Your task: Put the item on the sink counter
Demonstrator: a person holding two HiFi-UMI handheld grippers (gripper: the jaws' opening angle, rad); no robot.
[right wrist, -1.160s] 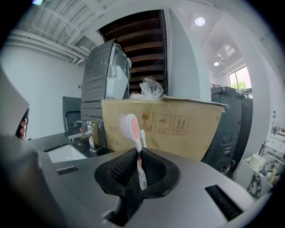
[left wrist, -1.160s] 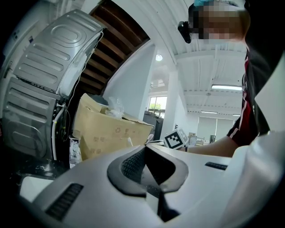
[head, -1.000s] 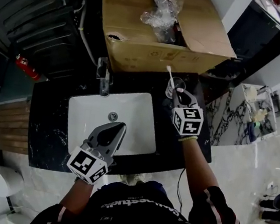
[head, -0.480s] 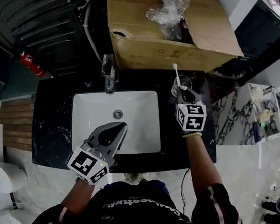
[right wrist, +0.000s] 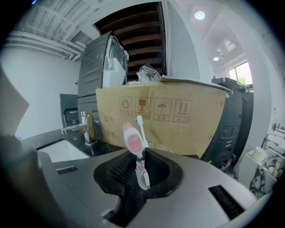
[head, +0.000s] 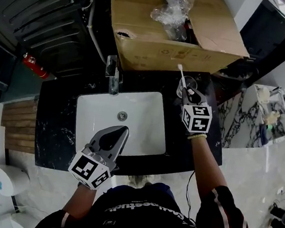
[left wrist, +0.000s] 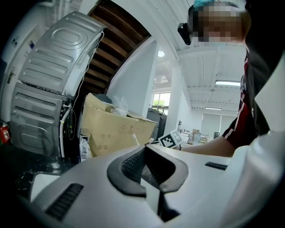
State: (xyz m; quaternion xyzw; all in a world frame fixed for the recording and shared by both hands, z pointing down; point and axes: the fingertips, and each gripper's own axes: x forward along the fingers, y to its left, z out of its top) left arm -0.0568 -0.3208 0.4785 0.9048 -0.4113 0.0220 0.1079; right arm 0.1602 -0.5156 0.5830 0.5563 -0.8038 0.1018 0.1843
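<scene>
Placement is the step in hand: your right gripper (right wrist: 140, 168) has its pads closed on the clear lower handle of the toothbrush (right wrist: 135, 144), which stands nearly upright between them with its pink grip and white head rising above the fingertips. The jaws have just been easing open, yet the handle is between them and I judge it not yet released. A glass (head: 187, 84) sits on the black sink counter (head: 178, 141) just beyond those fingertips, its rim showing right behind the jaws; I cannot tell whether the brush already touches it. The cardboard box (head: 165, 52) stands farther beyond, the white basin (head: 132, 109) off to the fingers' left. Your left gripper (head: 124, 129) hangs over the basin's near edge with its jaws together on nothing, well apart from the work. Next, as I read it, you need to let the brush settle into the glass or onto the counter beside it, part the pads fully only once it is supported, then draw straight back so the fingertips do not tip brush or glass.
</scene>
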